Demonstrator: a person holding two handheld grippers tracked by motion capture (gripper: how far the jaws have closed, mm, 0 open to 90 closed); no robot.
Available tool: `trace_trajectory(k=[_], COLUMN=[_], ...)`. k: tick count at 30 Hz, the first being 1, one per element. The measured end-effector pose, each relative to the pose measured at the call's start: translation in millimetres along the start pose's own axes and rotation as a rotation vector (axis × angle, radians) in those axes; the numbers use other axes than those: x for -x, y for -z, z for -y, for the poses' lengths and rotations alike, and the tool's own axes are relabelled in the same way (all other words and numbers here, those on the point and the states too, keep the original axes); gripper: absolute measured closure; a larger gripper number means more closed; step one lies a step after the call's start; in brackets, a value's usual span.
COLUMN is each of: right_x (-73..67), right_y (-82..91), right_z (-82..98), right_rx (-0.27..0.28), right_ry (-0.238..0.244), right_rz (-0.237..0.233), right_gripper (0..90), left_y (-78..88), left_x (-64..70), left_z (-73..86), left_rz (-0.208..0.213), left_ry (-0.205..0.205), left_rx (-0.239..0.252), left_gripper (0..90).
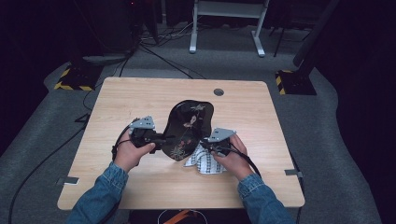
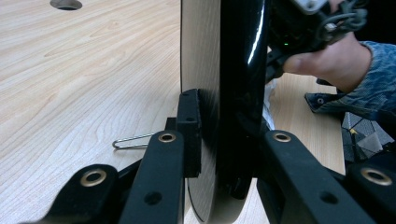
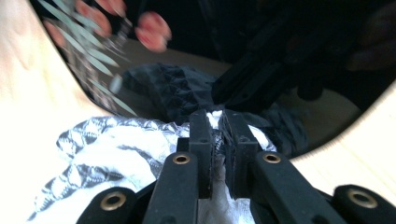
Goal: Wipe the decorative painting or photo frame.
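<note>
A light wooden table (image 1: 140,98) sits on grey carpet, with a small round cable hole (image 1: 218,92) near its far edge. Near the middle of the table, slightly toward the near edge, a glossy black tray (image 1: 187,128) with a wavy outline is held tilted up on its edge. Its shiny face carries a painted design of pink flowers and pale thin leaves. No brand, label or writing can be read anywhere.

The left gripper (image 1: 161,139), held in a person's left hand (image 1: 128,154) with a denim sleeve, has its jaws clenched on the tray's left rim. In the left gripper view the rim stands upright between the two black jaws, pinched from both sides.

The right gripper (image 1: 208,145), in the person's right hand (image 1: 233,161), has its jaws clamped on a black and white patterned cloth (image 1: 201,161). The cloth lies bunched on the table against the tray's lower right side, toward the near edge.

A small metal paper clip (image 2: 133,141) lies on the table just beside the left gripper.
</note>
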State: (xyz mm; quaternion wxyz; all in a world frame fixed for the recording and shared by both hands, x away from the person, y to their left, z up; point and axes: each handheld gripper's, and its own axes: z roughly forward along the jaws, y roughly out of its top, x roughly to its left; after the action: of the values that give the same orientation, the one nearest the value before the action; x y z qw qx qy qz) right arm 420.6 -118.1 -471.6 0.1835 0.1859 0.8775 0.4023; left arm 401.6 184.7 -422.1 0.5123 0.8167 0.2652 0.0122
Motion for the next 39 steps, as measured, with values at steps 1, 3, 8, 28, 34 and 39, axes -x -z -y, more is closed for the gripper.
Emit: trace_trajectory(k=[1, 3, 8, 28, 34, 39], right_x=[2.0, 4.8, 8.1, -33.2, -39.0, -31.2], right_y=[-0.4, -1.0, -2.5, -3.4, -6.4, -8.9], right_z=[2.7, 7.0, 13.3, -36.6, -42.2, -27.0], right_rx=[-0.008, -0.02, -0.033, 0.075, 0.088, 0.048], right_ry=[-0.005, -0.013, -0.026, 0.093, 0.11, 0.094], right_rz=[0.004, 0.01, 0.016, -0.064, -0.082, -0.065], right_gripper=[83.9, 83.9, 83.9, 84.0, 84.2, 84.5], left_y=[0.0, 0.0, -0.4, -0.7, -0.4, -0.3], left_x=[-0.1, -0.1, -0.1, -0.3, -0.6, -0.5], left_z=[0.0, -0.1, -0.2, -0.5, -0.1, -0.2], left_rz=[0.001, 0.0, 0.0, -0.006, -0.005, -0.005], left_ry=[0.0, 0.0, 0.004, 0.012, 0.018, 0.017], left_rx=[0.0, -0.001, 0.001, 0.003, 0.003, 0.003], left_gripper=[76.6, 76.6, 76.5, 77.0, 77.2, 77.2])
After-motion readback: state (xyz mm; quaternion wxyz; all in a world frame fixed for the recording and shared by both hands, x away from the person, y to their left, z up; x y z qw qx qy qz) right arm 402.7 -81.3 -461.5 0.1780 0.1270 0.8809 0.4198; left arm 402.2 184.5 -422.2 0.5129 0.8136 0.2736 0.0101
